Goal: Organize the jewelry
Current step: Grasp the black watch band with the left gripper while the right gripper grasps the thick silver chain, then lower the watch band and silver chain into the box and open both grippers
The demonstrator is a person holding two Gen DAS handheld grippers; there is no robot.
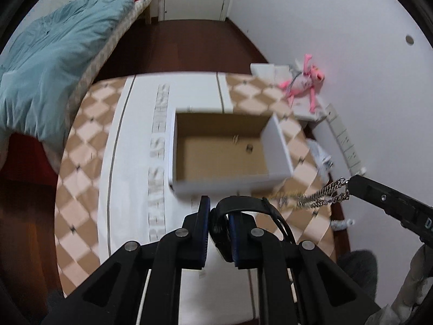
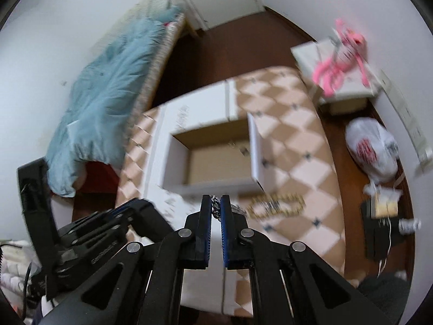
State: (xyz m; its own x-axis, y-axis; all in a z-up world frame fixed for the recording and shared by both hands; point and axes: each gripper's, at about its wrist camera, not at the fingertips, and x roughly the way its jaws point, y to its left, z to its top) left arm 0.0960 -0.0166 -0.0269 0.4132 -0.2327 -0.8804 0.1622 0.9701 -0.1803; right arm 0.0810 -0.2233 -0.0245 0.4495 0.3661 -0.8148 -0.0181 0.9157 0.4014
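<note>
The left gripper, at the lower centre of its view, was clamped on a black strapped watch, while the right gripper pinched a silver metal chain between nearly closed fingers. Beyond both, mid-frame, stood an open white cardboard box with two small pieces on its brown floor. A gold chain lay on the checkered cloth just right of the right gripper.

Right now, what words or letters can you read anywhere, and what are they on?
"DREAMS AS..." in big grey letters on the white stripe of the cloth; blurred, so only partly readable, and the first letter is hidden.
"D" in white on the right claw's black body; the rest is cut off.
Red print on the white bag: too blurred to read.
Embossed marking on the left claw's arm: too blurred to read.
</note>
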